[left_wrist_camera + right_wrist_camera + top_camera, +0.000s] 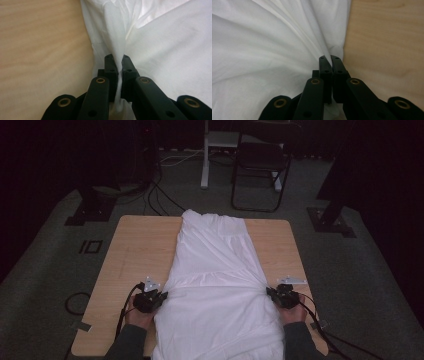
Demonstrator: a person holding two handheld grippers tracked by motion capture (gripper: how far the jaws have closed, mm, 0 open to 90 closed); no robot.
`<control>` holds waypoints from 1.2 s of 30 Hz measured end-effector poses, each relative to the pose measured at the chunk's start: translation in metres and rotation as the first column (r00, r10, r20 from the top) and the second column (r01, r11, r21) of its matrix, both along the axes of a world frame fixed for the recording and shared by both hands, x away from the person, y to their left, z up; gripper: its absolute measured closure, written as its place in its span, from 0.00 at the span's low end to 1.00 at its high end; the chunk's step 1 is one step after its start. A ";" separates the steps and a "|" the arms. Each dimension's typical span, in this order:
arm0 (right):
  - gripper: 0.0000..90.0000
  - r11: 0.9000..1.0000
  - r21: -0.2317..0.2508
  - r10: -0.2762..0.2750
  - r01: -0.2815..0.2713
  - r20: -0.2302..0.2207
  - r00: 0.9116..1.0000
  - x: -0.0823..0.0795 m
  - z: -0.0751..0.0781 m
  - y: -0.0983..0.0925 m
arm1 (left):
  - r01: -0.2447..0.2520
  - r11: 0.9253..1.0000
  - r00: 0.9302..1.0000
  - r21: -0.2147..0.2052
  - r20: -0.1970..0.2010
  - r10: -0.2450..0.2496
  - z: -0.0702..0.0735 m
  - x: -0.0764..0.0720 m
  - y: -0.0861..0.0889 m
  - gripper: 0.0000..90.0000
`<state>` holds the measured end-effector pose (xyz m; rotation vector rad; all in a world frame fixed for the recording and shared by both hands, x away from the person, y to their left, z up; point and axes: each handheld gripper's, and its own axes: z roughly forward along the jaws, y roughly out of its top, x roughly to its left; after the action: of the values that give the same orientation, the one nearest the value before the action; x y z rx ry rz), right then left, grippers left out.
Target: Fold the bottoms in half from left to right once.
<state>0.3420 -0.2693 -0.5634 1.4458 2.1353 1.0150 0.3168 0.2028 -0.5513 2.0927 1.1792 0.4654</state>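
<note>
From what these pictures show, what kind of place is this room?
Probably a recording studio or lab set up for handling trials, not a home. A bare wooden table stands on grey carpet, with dark curtains around it, cables across the floor, a folding chair behind, and only a white cloth on it.

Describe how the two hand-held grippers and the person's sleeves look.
Both the left hand-held gripper and the right hand-held gripper are black, each topped by a grey three-cornered plate and trailing a black cable. Up close, the jaws are flat black bars on linkage arms with brass-coloured rivets. The sleeves are dark grey.
</note>
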 end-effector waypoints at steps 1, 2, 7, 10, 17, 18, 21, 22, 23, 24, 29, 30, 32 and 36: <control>0.99 1.000 -0.005 0.005 -0.005 -0.001 1.000 -0.004 0.000 0.000 | -0.001 1.000 1.000 0.003 -0.005 0.001 0.001 -0.005 0.000 0.96; 0.99 1.000 -0.011 0.013 -0.013 -0.001 1.000 -0.010 0.000 0.000 | 0.001 1.000 1.000 0.004 -0.008 -0.001 0.001 -0.008 0.000 0.96; 0.95 0.999 -0.018 0.038 -0.039 -0.030 0.999 -0.025 0.002 0.000 | 0.009 1.000 1.000 0.013 0.001 -0.009 -0.001 -0.017 0.001 0.94; 0.61 0.998 0.019 0.067 -0.067 -0.032 0.997 -0.020 0.008 -0.001 | 0.006 1.000 1.000 0.000 0.006 -0.006 -0.002 -0.013 0.002 0.87; 0.50 0.994 0.052 0.091 -0.093 0.050 0.995 0.004 0.035 0.006 | 0.003 1.000 1.000 -0.022 0.030 -0.002 -0.004 -0.010 0.004 0.72; 0.51 0.993 0.051 0.101 -0.103 0.056 0.993 0.011 0.038 0.009 | 0.003 1.000 0.999 -0.029 0.034 -0.002 -0.004 -0.009 0.004 0.70; 0.54 0.988 0.072 0.130 -0.134 0.057 0.990 0.034 0.040 0.020 | 0.006 0.999 0.999 -0.044 0.045 -0.004 -0.004 -0.009 0.005 0.66; 0.55 0.986 0.082 0.140 -0.144 0.047 0.989 0.042 0.039 0.024 | 0.011 0.999 0.999 -0.044 0.050 -0.009 -0.004 -0.010 0.005 0.65; 0.56 0.985 0.085 0.149 -0.152 0.039 0.988 0.050 0.038 0.029 | 0.012 0.999 0.999 -0.046 0.052 -0.010 -0.004 -0.010 0.005 0.64; 0.56 0.984 0.086 0.157 -0.159 0.034 0.987 0.055 0.036 0.033 | 0.015 0.999 0.998 -0.047 0.054 -0.012 -0.004 -0.010 0.004 0.63; 0.63 0.979 0.060 0.195 -0.194 -0.009 0.981 0.082 0.025 0.062 | 0.020 0.998 0.999 -0.053 0.052 -0.017 -0.004 -0.010 0.003 0.60; 0.63 0.979 0.060 0.195 -0.194 -0.009 0.981 0.082 0.025 0.062 | 0.020 0.998 0.999 -0.053 0.052 -0.017 -0.004 -0.010 0.003 0.59; 0.66 0.979 0.061 0.198 -0.197 -0.022 0.980 0.085 0.023 0.065 | 0.025 0.998 0.998 -0.054 0.052 -0.022 -0.004 -0.010 0.003 0.58; 0.85 0.973 0.027 0.231 -0.230 -0.069 0.970 0.085 0.018 0.073 | 0.037 0.997 0.998 -0.065 0.052 -0.034 -0.005 -0.011 0.001 0.56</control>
<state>0.4270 -0.1963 -0.5456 1.2812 2.3951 1.0808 0.3055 0.2038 -0.5559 2.0306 1.1113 0.4550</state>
